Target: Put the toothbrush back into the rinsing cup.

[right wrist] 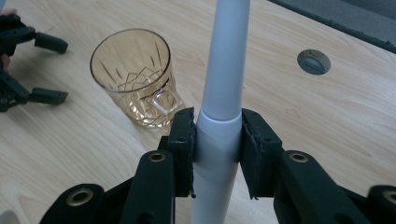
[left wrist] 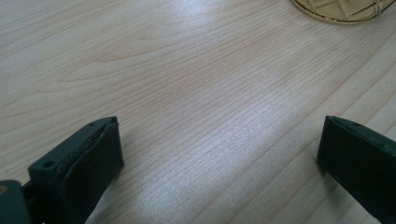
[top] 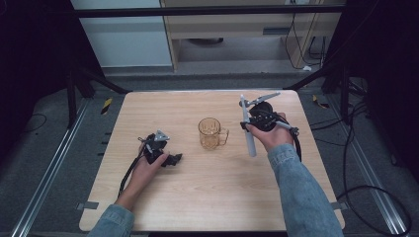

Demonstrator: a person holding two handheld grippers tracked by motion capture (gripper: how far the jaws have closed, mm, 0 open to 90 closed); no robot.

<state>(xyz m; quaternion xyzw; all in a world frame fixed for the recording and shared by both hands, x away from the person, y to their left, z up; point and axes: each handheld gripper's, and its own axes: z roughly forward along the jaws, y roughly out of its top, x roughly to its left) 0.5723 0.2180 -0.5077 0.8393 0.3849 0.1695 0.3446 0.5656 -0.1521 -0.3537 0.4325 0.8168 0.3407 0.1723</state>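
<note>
- Pale wood tabletop [top: 207, 197] fills the middle of the high view; nothing lies on it besides the items below, and no writing or label is readable anywhere.
- Right hand-held gripper [right wrist: 218, 149], at centre right of the high view, has its jaws clamped on a white tube [right wrist: 224, 70], which stands tilted over the wood, probably lifted to carry toward the mug.
- Left hand-held gripper [top: 174, 159], lower left of centre, rests low with jaws spread wide and nothing between them, seemingly waiting.
- Amber cut-glass mug [top: 210, 133] stands upright at centre, between both grippers, handle toward the right.
</note>
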